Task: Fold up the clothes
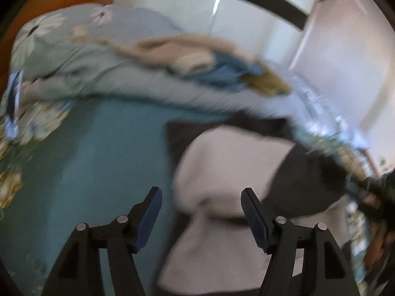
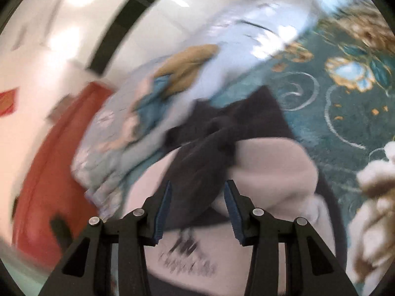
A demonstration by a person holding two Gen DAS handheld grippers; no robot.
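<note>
A pale pink and dark brown garment [image 1: 227,162] lies on the teal bedspread [image 1: 86,160]. My left gripper [image 1: 201,192] hangs open just above its pale part, with nothing between the fingers. In the right wrist view the same garment [image 2: 271,162] shows dark printed lettering [image 2: 187,259] near the bottom. A dark sleeve [image 2: 197,162] of it runs up between the fingers of my right gripper [image 2: 199,183], which stands open with a narrower gap. Both views are blurred by motion.
A light blue floral quilt [image 1: 74,56] is bunched behind the garment, with beige, blue and mustard clothes [image 1: 197,59] heaped on it. An orange headboard [image 2: 49,172] and a white wardrobe [image 1: 246,12] stand beyond. A fluffy beige item [image 2: 375,197] lies on the bedspread [image 2: 345,98] at the right.
</note>
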